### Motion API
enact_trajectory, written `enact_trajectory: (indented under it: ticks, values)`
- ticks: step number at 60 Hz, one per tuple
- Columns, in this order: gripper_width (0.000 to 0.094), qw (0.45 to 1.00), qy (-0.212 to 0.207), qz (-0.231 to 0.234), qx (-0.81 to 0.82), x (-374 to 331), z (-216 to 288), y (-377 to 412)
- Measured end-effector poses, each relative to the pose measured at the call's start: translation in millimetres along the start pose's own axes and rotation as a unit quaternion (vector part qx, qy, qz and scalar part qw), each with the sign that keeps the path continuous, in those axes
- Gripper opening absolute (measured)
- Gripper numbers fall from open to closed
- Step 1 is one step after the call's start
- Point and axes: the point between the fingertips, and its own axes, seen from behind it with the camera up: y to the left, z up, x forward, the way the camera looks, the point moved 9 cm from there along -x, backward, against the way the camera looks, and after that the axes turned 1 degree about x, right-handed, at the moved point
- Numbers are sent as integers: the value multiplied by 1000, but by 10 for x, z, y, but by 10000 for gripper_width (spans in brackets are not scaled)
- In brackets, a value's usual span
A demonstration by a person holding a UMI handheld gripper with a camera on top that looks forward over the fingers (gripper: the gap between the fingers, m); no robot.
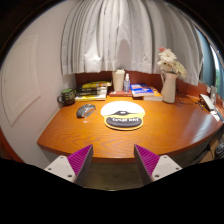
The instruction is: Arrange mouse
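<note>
Gripper view, from the near edge of a wooden tabletop [150,125]: your jaws hang open and empty, their purple pads [78,158] spread wide, with nothing between them. The mouse [86,110] lies well beyond them on the far left of the tabletop, ahead and to the left of the left finger, so that finger is the nearer one. It rests on the bare wood, apart from the round white pad [123,116] that sits near the middle, straight ahead of the gap between your fingers. From here the mouse's long axis appears to run slantwise, roughly from the left rear toward the pad, though it is too small to be sure. Behind it stand a jar [67,97], stacked books [95,89] and a white cup [118,80]; a vase of flowers [170,78] stands to the right. Judged from this, the reach has not begun: you would need to carry the jaws forward and left, then turn them across the mouse's narrow sides before closing.
</note>
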Motion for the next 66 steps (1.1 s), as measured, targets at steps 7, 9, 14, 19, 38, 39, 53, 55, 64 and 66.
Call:
enact_trajectory:
  ticks: [7, 9, 14, 19, 38, 39, 53, 55, 64, 66]
  values:
    - [832, 1000, 16, 25, -3, 424, 33, 515]
    - [833, 999, 20, 31, -4, 546, 68, 642]
    - [835, 999, 26, 40, -8, 874, 183, 908]
    - [830, 998, 32, 44, -11, 1222, 305, 1119]
    - [830, 998, 50, 32, -12, 2371, 846, 1550]
    - [828, 998, 51, 31, -12, 2419, 868, 1556]
    - [798, 998, 61, 18, -2, 2861, 1126, 1647]
    - [797, 998, 62, 19, 0, 2916, 1152, 1669]
    - [775, 997, 75, 11, -23, 3074, 1227, 1733]
    - [760, 996, 79, 4, -30, 3102, 1228, 1737]
